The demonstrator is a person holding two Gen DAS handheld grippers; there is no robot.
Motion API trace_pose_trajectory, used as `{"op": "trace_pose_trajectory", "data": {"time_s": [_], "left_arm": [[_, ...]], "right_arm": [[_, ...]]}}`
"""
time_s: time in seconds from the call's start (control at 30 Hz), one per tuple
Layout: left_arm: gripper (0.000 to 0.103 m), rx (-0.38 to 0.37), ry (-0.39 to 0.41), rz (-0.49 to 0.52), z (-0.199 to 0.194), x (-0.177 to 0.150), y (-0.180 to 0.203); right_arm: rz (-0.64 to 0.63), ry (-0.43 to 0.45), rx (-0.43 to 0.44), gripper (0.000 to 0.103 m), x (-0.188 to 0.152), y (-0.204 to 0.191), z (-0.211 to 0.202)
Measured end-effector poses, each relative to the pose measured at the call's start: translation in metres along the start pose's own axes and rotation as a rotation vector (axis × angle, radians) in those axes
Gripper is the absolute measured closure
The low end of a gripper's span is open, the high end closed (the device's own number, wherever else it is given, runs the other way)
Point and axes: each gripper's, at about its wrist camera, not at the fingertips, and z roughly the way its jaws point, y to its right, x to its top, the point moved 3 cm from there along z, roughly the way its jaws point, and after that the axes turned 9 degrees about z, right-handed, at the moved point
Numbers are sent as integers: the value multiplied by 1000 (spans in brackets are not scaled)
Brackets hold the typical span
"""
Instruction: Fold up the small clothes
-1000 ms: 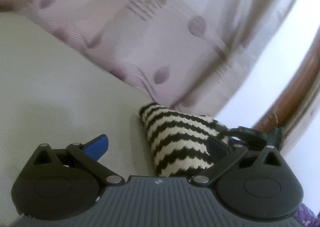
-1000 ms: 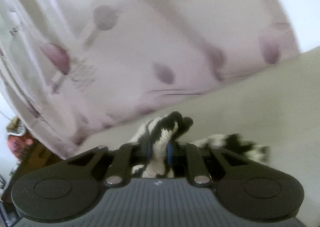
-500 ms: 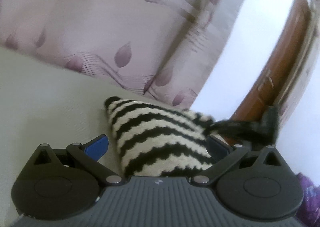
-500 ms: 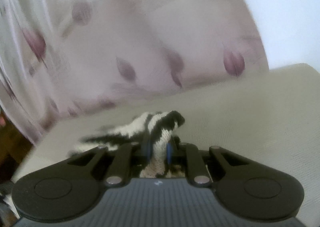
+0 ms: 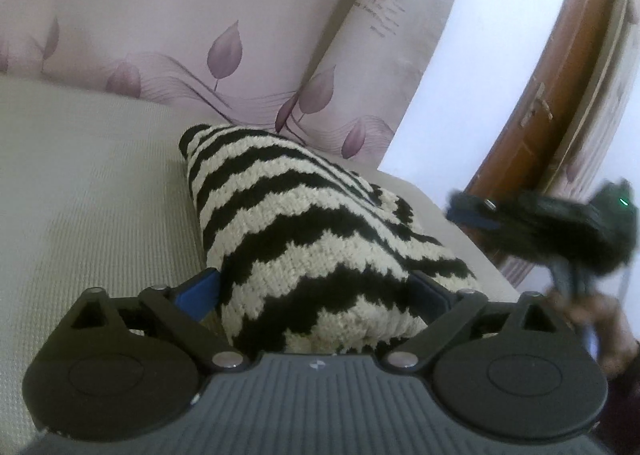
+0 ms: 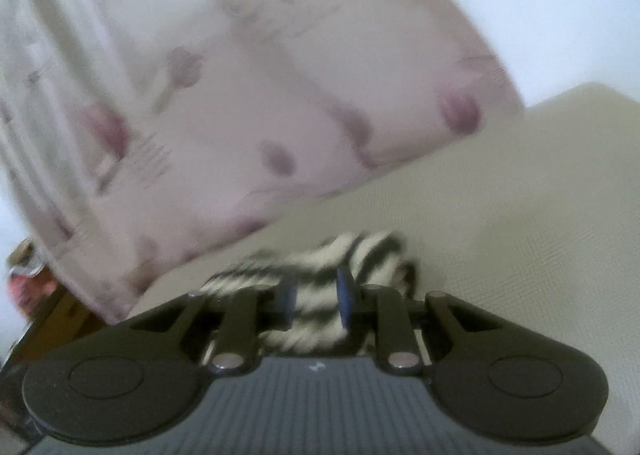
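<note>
A black-and-cream zigzag knitted garment (image 5: 304,239) lies bunched on the beige mattress (image 5: 80,207). My left gripper (image 5: 316,287) is open, its blue-padded fingers (image 5: 200,289) on either side of the near end of the garment. The right gripper shows in the left wrist view (image 5: 452,211) at the right, past the garment's far edge. In the right wrist view my right gripper (image 6: 316,295) has its fingers (image 6: 288,297) a little apart, with the blurred garment (image 6: 320,267) between and beyond them.
Pink leaf-patterned curtains (image 5: 200,15) hang behind the mattress. A brown wooden door (image 5: 560,75) and a white wall (image 5: 480,35) stand at the right. The mattress edge (image 5: 472,255) runs close to the garment's right side.
My right gripper has loosened from its tight pinch on the garment's corner; its fingers now stand apart. My left gripper has moved in so the garment fills the gap between its fingers.
</note>
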Motion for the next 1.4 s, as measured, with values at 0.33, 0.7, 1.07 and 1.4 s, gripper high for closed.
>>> {"op": "trace_pose_trajectory", "data": {"time_s": [0.33,0.7,1.07,1.4], "left_arm": [[5,86,84,29,-22,-14,2],[15,116,214,114,-45,25,26],[28,126,115,47,-8,34,23],[21,151,13,-18,11,-5,0]], "right_arm": [[-172,-115,-86,95,-61,-20,-9],[-141,41,-72,98,-53,-11,-58],[-609,-153,-231,100,-84,-55,24],[-623,-39,-188,100,-109,-31,10]]}}
